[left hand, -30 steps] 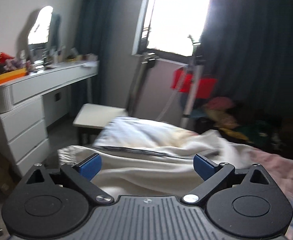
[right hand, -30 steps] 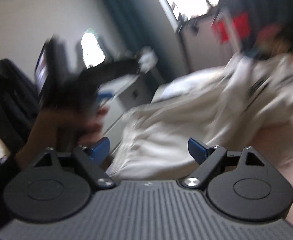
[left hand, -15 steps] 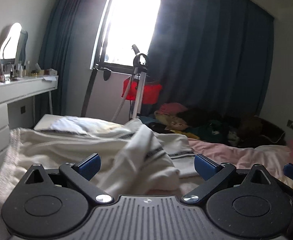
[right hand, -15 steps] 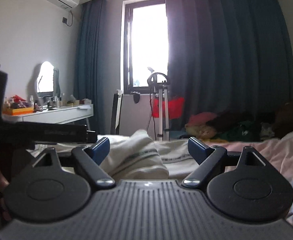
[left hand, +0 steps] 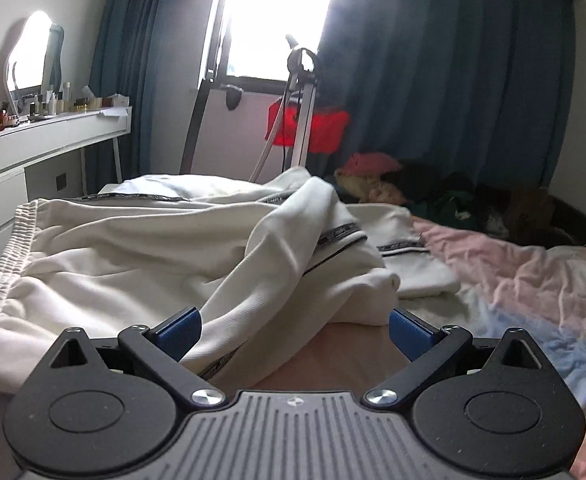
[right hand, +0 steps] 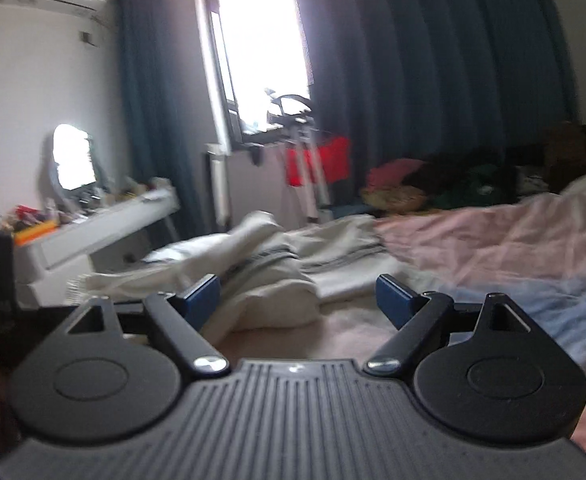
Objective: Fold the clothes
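Note:
Cream-white trousers (left hand: 141, 256) with a dark side stripe and a ribbed waistband lie crumpled on the bed; one leg is bunched up in a ridge toward me. My left gripper (left hand: 293, 330) is low over the near end of that leg, its blue fingertips wide apart on either side of the fabric, not pressing it. In the right wrist view the same trousers (right hand: 269, 276) lie ahead and left. My right gripper (right hand: 299, 298) stands open, with a rolled cuff of the trousers just beyond its left pad. Nothing is held by either.
Pink and pale blue bedding (left hand: 533, 280) covers the bed to the right. A white dressing table (left hand: 49, 140) with a lit mirror stands left. A stand with a red cloth (left hand: 313, 128) and a heap of clothes (left hand: 433, 188) sit under the window and dark curtains.
Both grippers swung from the dressing-table side toward the window and sank closer to the bed. The bunched trouser leg now lies between the left fingers. Both stayed open.

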`<action>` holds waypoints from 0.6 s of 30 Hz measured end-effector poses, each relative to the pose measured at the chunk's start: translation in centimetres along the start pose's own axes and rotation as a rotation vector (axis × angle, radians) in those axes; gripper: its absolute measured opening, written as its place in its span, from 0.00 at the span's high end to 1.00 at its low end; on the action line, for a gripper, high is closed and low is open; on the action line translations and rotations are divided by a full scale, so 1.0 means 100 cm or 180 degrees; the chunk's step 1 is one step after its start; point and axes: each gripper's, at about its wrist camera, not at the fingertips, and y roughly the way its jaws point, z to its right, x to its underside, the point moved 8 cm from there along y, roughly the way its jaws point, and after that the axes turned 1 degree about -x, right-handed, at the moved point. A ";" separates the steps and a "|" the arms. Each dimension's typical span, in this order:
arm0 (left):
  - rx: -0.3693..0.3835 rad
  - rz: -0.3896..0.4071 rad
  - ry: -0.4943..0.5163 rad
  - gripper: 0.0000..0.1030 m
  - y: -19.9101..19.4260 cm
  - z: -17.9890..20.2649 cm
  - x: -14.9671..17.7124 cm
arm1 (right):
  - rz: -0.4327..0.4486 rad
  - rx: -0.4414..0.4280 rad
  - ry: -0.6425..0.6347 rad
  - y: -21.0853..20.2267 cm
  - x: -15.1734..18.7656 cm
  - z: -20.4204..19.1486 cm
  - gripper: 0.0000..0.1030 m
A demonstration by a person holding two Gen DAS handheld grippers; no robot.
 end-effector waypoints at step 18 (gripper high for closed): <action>-0.0528 -0.0153 0.0547 0.16 0.232 0.034 -0.102 | -0.0220 0.0544 -0.0049 0.045 0.035 0.054 0.20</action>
